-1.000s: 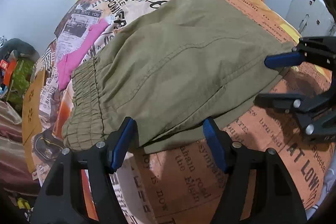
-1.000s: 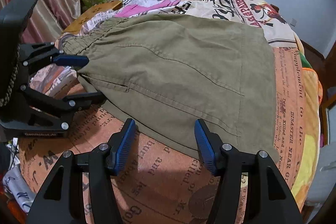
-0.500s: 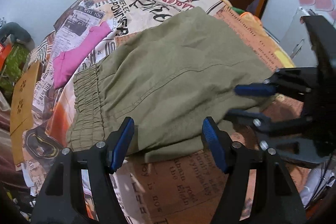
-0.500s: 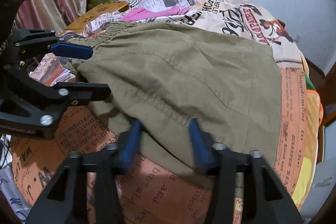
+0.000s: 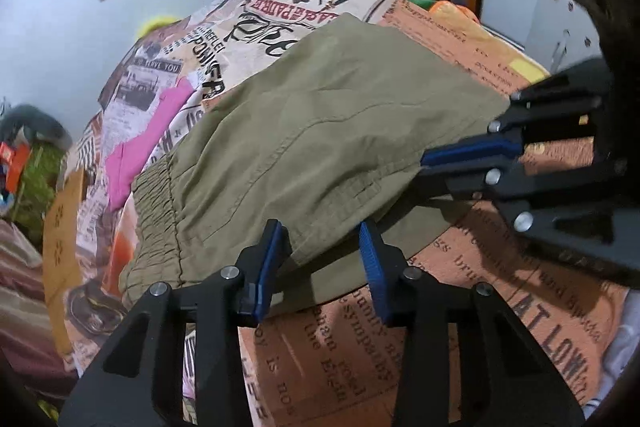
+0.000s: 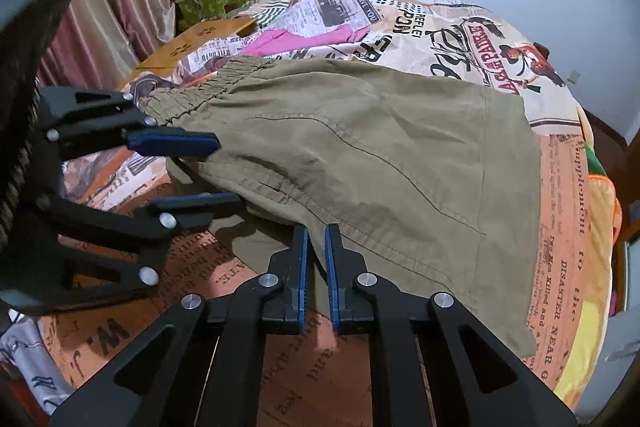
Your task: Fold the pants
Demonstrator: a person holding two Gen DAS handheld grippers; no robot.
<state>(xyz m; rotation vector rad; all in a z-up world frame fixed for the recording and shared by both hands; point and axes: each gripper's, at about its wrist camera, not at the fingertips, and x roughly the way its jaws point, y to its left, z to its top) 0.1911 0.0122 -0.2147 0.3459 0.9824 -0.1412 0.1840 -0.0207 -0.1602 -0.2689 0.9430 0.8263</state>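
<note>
Right now the right gripper (image 6: 316, 247) was pinched nearly shut on the near hem of the pants (image 6: 380, 155), a fold of olive cloth clamped between its blue pads (image 6: 331, 267). Left gripper (image 5: 324, 255) stood part open, its fingers straddling the lifted near edge of the same pants (image 5: 320, 131); fabric sat between the pads but cannot tell if they touched it. In the right wrist view the left gripper (image 6: 196, 171) showed from the side, one finger above the cloth edge and one below, gap visible. In the left wrist view the right gripper (image 5: 436, 163) bit the hem, jaws close together. Pants lay folded on the bed (image 5: 500, 315), near edge raised off the newspaper-print sheet, elastic waistband (image 5: 156, 219) toward the bed's left edge. Pink garment (image 5: 144, 139) lay just beyond the waistband on the sheet. Cardboard box (image 6: 192, 43) sat past the bed's far left corner, by the striped curtain (image 6: 104, 11).
</note>
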